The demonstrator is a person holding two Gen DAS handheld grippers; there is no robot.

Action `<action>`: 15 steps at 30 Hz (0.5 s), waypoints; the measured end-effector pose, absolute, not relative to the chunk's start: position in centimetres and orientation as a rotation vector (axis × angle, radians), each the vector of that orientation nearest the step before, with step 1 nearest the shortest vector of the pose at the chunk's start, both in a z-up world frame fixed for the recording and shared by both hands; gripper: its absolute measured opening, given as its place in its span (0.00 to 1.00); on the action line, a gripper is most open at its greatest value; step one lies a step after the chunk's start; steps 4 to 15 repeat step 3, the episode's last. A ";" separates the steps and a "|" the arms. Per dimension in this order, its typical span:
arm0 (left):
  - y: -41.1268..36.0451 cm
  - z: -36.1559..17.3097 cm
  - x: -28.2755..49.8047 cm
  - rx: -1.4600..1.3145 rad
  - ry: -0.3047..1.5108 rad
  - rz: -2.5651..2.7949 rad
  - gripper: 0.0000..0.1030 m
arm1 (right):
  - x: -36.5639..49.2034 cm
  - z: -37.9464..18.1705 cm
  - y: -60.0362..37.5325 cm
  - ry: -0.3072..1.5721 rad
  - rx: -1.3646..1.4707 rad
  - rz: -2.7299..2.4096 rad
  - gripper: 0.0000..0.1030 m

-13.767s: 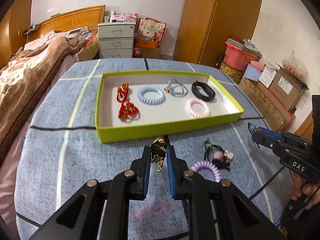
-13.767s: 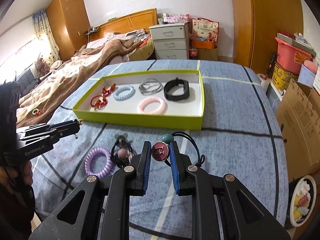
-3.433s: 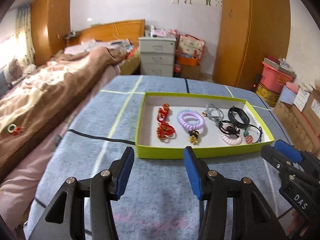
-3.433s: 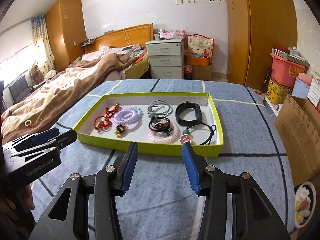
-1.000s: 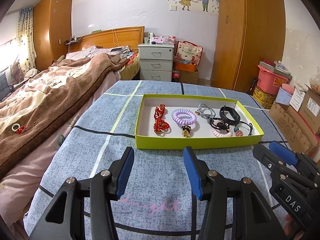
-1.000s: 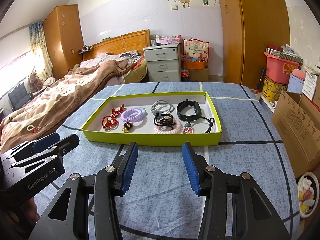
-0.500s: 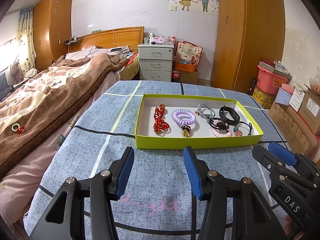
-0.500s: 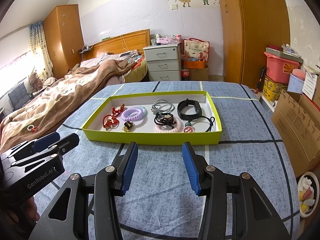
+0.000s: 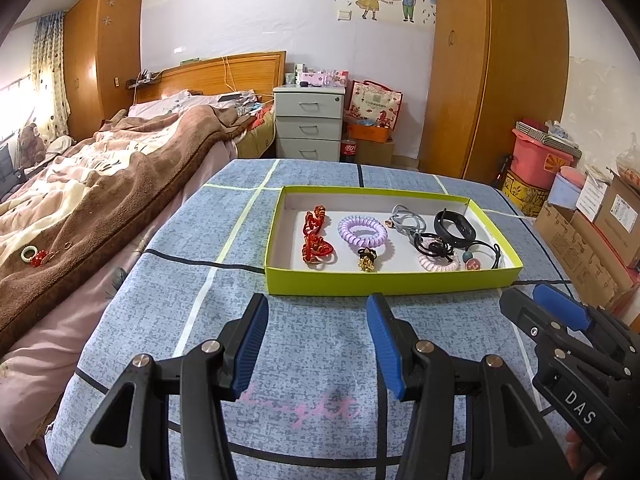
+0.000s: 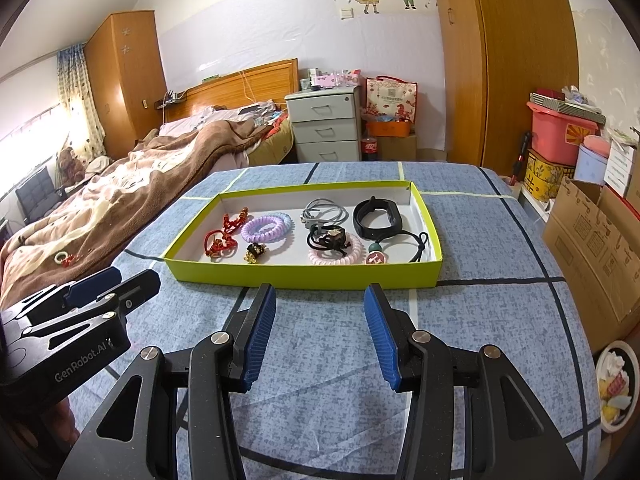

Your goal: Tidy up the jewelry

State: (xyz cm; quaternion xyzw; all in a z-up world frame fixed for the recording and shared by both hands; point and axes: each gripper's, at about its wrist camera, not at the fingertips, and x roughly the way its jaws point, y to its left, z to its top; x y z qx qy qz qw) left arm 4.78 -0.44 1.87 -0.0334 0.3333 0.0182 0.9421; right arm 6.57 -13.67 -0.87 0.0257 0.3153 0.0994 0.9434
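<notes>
A lime-green tray (image 9: 392, 282) (image 10: 304, 276) sits on the blue cloth and holds all the jewelry. Inside lie red knotted bands (image 9: 316, 240) (image 10: 222, 236), a purple coil band (image 9: 362, 231) (image 10: 266, 227), a gold charm (image 9: 367, 260) (image 10: 255, 253), grey elastics (image 9: 408, 218) (image 10: 324, 211), a pink coil band (image 9: 438, 262) (image 10: 336, 255), a black wristband (image 9: 456, 227) (image 10: 378, 216) and a black cord with beads (image 9: 472, 260) (image 10: 376, 256). My left gripper (image 9: 316, 320) (image 10: 108, 288) and my right gripper (image 10: 318, 316) (image 9: 532, 300) both stand open and empty, short of the tray's near wall.
A bed with a brown blanket (image 9: 100, 184) runs along the left, with a small ring and red item (image 9: 34, 257) on it. White drawers (image 9: 308, 124) and a wooden wardrobe (image 9: 492, 72) stand behind. Cardboard boxes (image 10: 592, 240) and a bowl (image 10: 616, 388) are at the right.
None over the last second. Since the oldest frames, the gold charm, purple coil, black ties and beaded cord went from the cloth into the tray, and both grippers opened and drew back.
</notes>
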 end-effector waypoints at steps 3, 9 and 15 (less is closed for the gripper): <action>-0.4 1.9 4.8 -0.066 0.679 0.041 0.52 | 6.5 -0.9 -13.6 0.644 0.053 0.203 0.46; -0.4 1.9 4.8 -0.066 0.679 0.041 0.52 | 6.5 -0.9 -13.6 0.644 0.053 0.203 0.46; -0.4 1.9 4.8 -0.066 0.679 0.041 0.52 | 6.5 -0.9 -13.6 0.644 0.053 0.203 0.46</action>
